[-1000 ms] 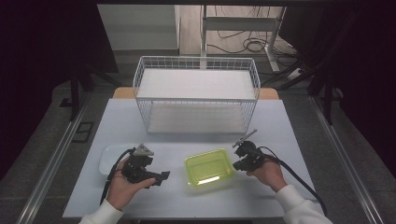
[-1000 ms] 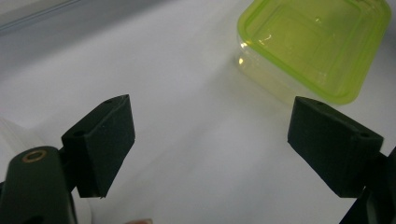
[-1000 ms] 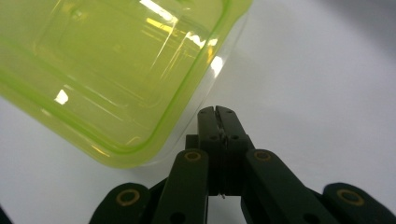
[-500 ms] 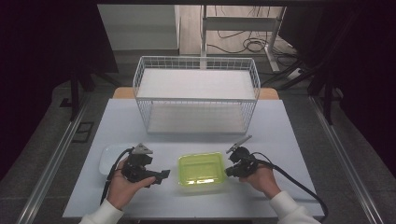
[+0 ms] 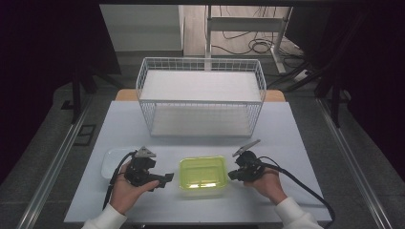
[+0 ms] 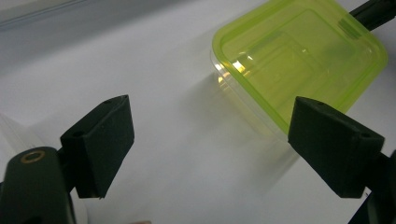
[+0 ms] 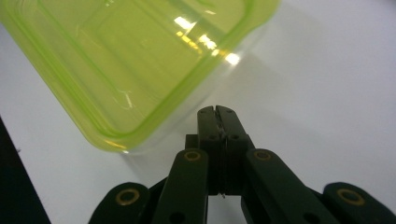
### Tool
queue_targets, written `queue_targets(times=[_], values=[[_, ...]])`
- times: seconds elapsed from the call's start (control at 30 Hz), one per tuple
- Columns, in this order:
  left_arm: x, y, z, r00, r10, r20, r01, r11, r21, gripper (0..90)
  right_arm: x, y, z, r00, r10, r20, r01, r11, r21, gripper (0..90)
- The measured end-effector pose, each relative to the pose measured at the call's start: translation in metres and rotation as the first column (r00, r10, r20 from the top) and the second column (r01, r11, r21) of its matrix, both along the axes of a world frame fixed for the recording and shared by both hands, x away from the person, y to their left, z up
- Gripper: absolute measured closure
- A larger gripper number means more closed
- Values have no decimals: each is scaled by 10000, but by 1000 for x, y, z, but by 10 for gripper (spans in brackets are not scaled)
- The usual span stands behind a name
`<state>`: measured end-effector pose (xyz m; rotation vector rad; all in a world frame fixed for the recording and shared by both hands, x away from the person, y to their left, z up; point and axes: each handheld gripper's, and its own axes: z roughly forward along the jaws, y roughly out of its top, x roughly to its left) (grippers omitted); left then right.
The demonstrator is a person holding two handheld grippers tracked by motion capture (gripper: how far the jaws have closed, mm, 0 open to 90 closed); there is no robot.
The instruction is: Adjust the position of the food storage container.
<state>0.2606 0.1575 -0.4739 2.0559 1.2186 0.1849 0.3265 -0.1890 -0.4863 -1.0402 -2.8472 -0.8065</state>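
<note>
A yellow-green clear plastic container with its lid on sits on the white table near the front edge, between my two grippers. My left gripper is just left of it, open wide with nothing between the jaws. In the left gripper view the container lies ahead and to the right of the left gripper. My right gripper is shut, its tip close against the container's right side. In the right gripper view the right gripper points at the container's side wall, just below the rim.
A white wire basket stands at the back of the table. A white shallow dish lies behind my left hand. Cables trail from both grippers toward the front edge.
The right gripper has moved left, and the container has slid left with it toward the left gripper. The left gripper has stayed in place.
</note>
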Motion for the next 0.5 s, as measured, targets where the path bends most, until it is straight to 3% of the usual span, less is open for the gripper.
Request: queue_targets(times=[0.17,0.2,0.4,0.47,0.5], values=[[1,-1,-2,9999,100,1,-100,9996,-253,149,0,-21,10,9974,-585,410,558,9964,637,887],[2,-1,-2,9999,150,-16,-150,9991,-404,154,-2,-31,14,9951,-841,512,783,9912,1062,887],[1,0,-2,9997,235,10,-234,9976,-658,160,-14,-45,22,9900,-1299,556,1179,9765,1806,884],[1,1,-2,9996,258,-63,-262,9968,-760,160,-20,-46,24,9880,-1436,569,1294,9707,2025,846],[1,3,-3,9995,286,-119,-295,9964,-793,160,-25,-46,24,9876,-1463,574,1303,9663,2222,765]])
